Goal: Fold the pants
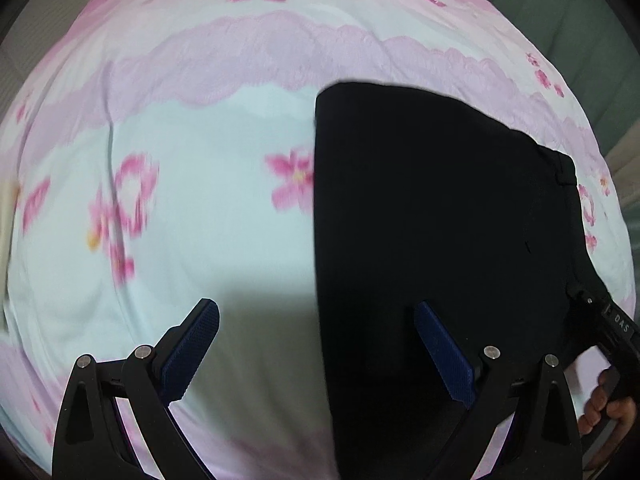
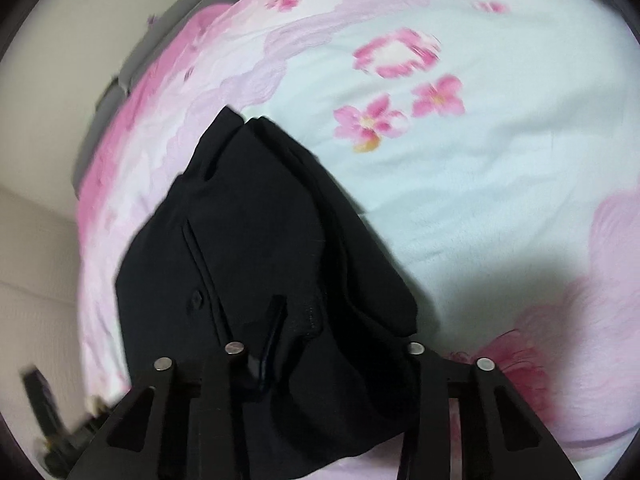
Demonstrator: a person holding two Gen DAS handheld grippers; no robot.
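Seemingly black pants (image 2: 256,240) bunched in right tool (image 2: 320,344); left tool (image 1: 316,344) wide, empty; "DAS" lettering (image 1: 621,323).

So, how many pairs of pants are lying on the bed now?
1. The black pants lie on the floral bedspread, near its edge. The right tool is over them. More clothes may be out of view.

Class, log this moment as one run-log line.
task: fold pants | left gripper: open, empty | right gripper: fabric bunched over fingers, grip unclear | pants: on bedspread
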